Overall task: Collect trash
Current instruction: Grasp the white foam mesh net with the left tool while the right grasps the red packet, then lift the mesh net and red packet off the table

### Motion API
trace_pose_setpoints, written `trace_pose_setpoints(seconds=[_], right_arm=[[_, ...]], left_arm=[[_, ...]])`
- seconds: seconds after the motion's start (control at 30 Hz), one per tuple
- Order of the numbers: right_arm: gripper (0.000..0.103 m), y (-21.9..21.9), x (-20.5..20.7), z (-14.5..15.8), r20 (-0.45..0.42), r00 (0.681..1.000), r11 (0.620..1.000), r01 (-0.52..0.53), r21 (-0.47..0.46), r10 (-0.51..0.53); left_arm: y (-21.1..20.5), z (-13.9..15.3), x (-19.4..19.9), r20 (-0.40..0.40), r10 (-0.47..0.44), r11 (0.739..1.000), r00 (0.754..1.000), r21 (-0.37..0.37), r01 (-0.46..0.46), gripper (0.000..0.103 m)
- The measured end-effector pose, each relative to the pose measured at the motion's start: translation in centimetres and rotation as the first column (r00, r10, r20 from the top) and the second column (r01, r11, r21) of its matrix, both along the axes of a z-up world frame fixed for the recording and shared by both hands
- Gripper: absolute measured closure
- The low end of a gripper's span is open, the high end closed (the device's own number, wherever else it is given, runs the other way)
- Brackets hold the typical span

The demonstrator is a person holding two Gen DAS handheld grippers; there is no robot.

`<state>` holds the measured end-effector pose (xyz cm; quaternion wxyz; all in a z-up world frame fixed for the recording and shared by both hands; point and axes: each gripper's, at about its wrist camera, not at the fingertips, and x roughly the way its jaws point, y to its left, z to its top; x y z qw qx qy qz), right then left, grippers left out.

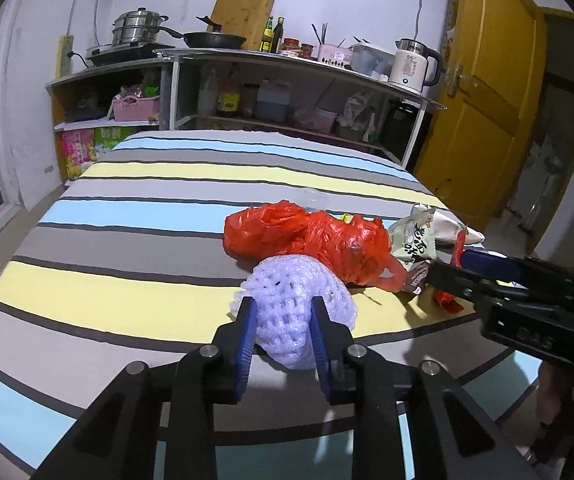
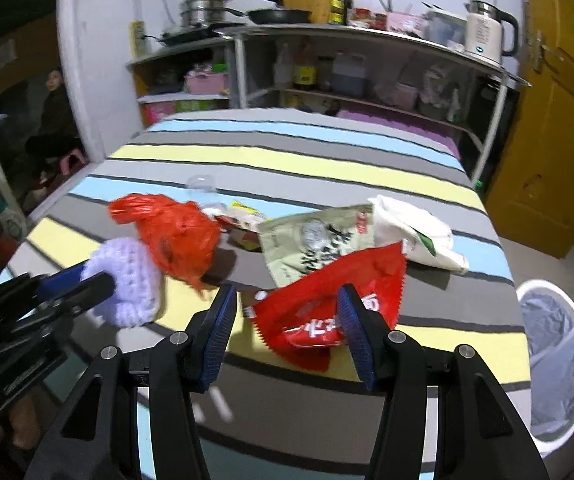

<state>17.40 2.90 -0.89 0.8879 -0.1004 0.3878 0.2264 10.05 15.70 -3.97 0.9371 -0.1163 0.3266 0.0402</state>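
White foam net (image 1: 293, 312) sits squeezed between both sides of the left gripper (image 1: 283, 334), near the red bag (image 1: 307, 238) on the striped table (image 1: 127, 216). The right gripper (image 2: 287, 330) is wide open around a red wrapper (image 2: 327, 300), which touches only its right side. A white bin (image 2: 559, 364) with a clear liner stands at the table's right.

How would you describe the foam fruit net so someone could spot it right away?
On the striped bed cover, find the trash pile near the front edge. The foam fruit net lies just in front of the red plastic bag, pinched by the left gripper. It alone is pale lavender with a mesh of holes.
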Motion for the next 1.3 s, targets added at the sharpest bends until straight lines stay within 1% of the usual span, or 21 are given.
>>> trace_pose_setpoints(seconds=[0.03, 0.07, 0.1, 0.17, 0.2, 0.27, 0.37, 0.5, 0.67, 0.9, 1.3], right_arm=[[0.050, -0.1, 0.2, -0.2, -0.009, 1.000, 1.000, 0.016, -0.005, -0.016], [0.052, -0.4, 0.3, -0.4, -0.020, 0.999, 1.000, 0.028, -0.003, -0.028], [0.062, -0.7, 0.3, -0.5, -0.028, 0.999, 0.999, 0.033, 0.012, -0.032], [0.072, -1.2, 0.2, -0.3, -0.027, 0.999, 0.999, 0.038, 0.021, -0.037], [0.083, -1.4, 0.0, -0.3, -0.020, 0.999, 0.999, 0.035, 0.022, -0.035], [0.095, -1.9, -0.3, -0.3, -0.023, 0.999, 0.999, 0.030, 0.033, -0.029], [0.098, -2.8, -0.6, -0.3, -0.037, 0.999, 0.998, 0.036, 0.055, -0.034], [0.102, -4.1, -1.2, 0.1, -0.035, 0.999, 0.996, 0.038, 0.076, -0.035], [0.102, -5.4, -2.3, 0.7, -0.031, 1.000, 0.994, 0.009, 0.107, -0.006], [0.103, -7.3, -4.0, 2.0, -0.006, 1.000, 0.988, -0.002, 0.153, 0.003], [0.103, -11.2, -5.7, 4.3, 0.037, 0.999, 0.975, 0.026, 0.219, -0.035]], left_arm=[[0.0, 0.0, 0.0, 0.002, -0.004, 1.000, 1.000, -0.001, 0.004, 0.076], [0.0, 0.0, 0.0, 0.003, -0.008, 1.000, 1.000, 0.000, 0.008, 0.076], [-0.1, 0.0, 0.0, 0.004, -0.013, 1.000, 1.000, 0.001, 0.013, 0.076], [-0.2, 0.1, 0.0, 0.007, -0.022, 1.000, 1.000, 0.009, 0.022, 0.077], [-0.3, 0.1, 0.0, 0.008, -0.025, 1.000, 1.000, 0.014, 0.025, 0.077], [-0.6, 0.1, 0.0, 0.008, -0.027, 0.999, 1.000, 0.028, 0.027, 0.078], [-0.7, 0.2, -0.2, 0.010, -0.026, 0.999, 1.000, 0.034, 0.025, 0.081], [-0.9, 0.4, -0.6, 0.009, -0.022, 1.000, 1.000, 0.009, 0.022, 0.083], [-1.8, 0.9, -1.4, 0.009, -0.025, 1.000, 1.000, -0.005, 0.025, 0.086], [-4.0, 2.2, -2.2, 0.017, -0.055, 0.998, 0.998, 0.009, 0.054, 0.088], [-8.0, 5.4, -2.7, 0.071, -0.123, 0.992, 0.990, 0.045, 0.120, 0.088]])
